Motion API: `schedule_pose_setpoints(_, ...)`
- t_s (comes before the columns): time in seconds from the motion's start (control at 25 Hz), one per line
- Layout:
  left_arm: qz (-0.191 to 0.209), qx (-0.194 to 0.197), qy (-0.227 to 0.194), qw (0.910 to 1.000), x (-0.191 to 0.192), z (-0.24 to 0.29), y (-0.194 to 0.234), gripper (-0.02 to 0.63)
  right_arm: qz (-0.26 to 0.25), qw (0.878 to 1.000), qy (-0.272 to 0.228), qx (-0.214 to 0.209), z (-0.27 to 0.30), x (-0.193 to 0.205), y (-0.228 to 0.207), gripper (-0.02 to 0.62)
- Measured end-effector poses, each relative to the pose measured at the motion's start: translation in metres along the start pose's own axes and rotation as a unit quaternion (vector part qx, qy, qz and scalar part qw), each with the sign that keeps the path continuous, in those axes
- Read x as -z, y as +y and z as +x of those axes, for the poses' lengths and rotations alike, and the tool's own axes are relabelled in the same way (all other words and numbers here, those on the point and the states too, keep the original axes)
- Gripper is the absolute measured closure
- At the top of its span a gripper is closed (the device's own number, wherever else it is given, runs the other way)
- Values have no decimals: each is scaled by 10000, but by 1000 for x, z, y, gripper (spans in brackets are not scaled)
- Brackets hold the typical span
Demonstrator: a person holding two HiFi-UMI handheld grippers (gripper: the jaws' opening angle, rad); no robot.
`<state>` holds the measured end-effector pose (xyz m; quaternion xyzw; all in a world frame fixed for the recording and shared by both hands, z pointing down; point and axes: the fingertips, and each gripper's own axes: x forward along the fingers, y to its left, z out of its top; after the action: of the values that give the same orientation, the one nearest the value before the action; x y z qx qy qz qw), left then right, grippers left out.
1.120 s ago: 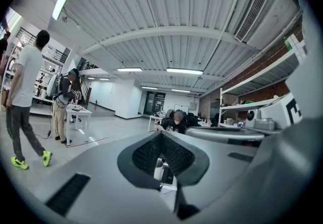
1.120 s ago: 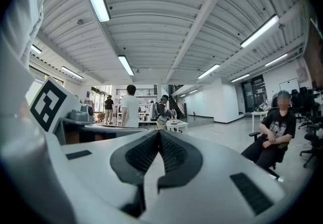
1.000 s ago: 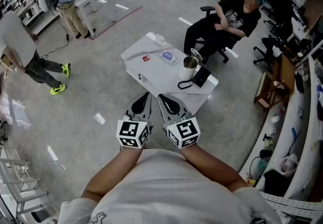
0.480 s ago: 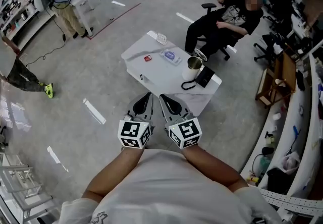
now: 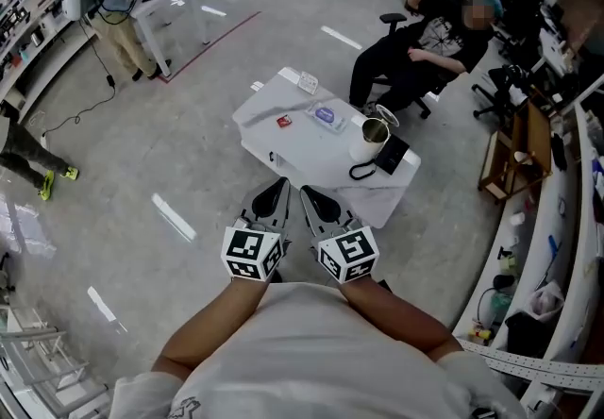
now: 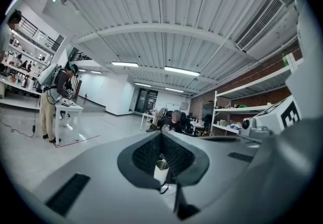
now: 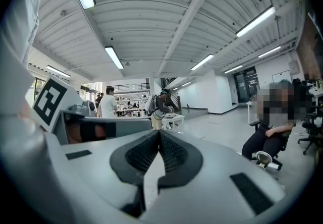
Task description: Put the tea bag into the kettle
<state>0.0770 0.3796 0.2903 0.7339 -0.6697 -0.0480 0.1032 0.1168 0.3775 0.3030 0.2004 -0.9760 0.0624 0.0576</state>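
Polished grey concrete workshop floor [image 5: 170,153] all round, with desks, shelving and people at the edges. Stands well apart from a low white table [image 5: 283,148] straight ahead. Beyond its far edge, a seated person [image 5: 415,49] in an office chair. Toward the table's right end, a steel kettle [image 5: 375,137] with its lid [image 5: 385,114] flipped up, beside a black base [image 5: 396,155] and a looped cord [image 5: 357,172]. Further left, a blue-and-white packet [image 5: 326,114]. Near the middle, a small red packet [image 5: 283,122], probably the tea bag, though too small to be sure. Carries left gripper [image 5: 276,189] and right gripper [image 5: 310,193] side by side, low before the body, aimed at the table; each closed tip to tip, gripping nothing.

Reads as the walk-up, with nothing picked up yet. To do it well: close in square to the near edge and spread one claw only once over the packet. Pinch it by an edge, lift clear of the cord, then drop it straight through the open mouth without knocking the lid.
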Motion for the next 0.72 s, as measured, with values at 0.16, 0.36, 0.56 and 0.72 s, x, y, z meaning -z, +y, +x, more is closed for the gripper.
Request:
schedule_pose_setpoints(0.16,-23,150,65,9999,-3,-4,23,598,4,9999,-12,105,22,-4,11,585)
schedule_pose_setpoints(0.36,-24,217,101,9997,-7,-9,46,598,-20,9999,-8,139,43,-7,25,584)
schedule_pose_setpoints(0.56,-94,197,159,9996,-3,-9,57,598,1,9999,42,167,54,-6,25,584)
schedule_pose_setpoints(0.72,-148,126,207,9996,1,-6,69,598,10,9999,103,124,66,-2,25,584)
